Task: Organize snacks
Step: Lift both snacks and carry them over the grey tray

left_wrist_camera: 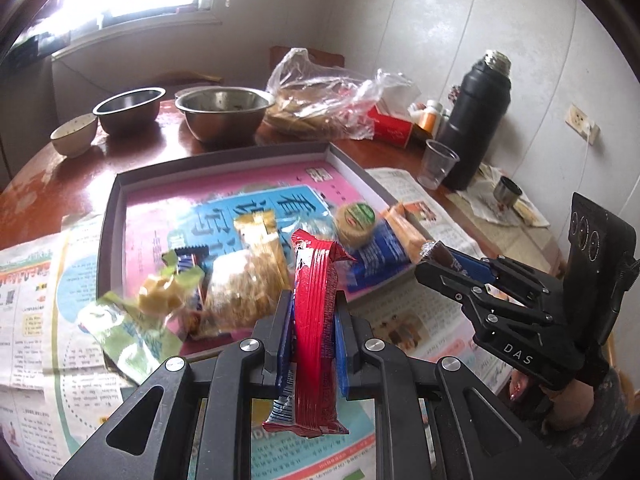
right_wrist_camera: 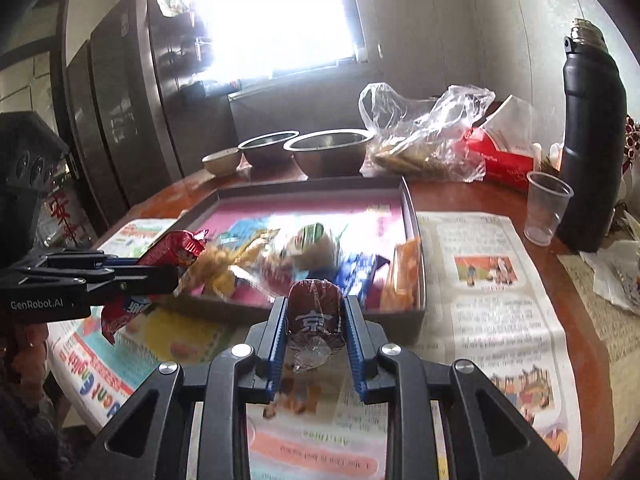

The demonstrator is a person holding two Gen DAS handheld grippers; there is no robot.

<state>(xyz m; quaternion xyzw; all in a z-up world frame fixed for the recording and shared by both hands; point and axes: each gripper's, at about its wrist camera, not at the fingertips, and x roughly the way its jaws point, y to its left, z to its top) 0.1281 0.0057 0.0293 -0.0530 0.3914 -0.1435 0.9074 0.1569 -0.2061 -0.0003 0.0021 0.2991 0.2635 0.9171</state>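
red ribbed wrapper (left_wrist_camera: 316, 312), brown round snack (right_wrist_camera: 316, 314) with white character, pink-lined grey tray (left_wrist_camera: 224, 160), black flask (left_wrist_camera: 476, 120)

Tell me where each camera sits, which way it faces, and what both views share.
Left wrist: sits behind the left gripper, shut on a red snack pack, facing the tray; the right gripper shows at right.
Right wrist: sits behind the right gripper, shut on a brown wrapped snack, facing the same tray from its near edge; the left gripper shows at left.
Shared: tray, steel bowls, black thermos, plastic cup.
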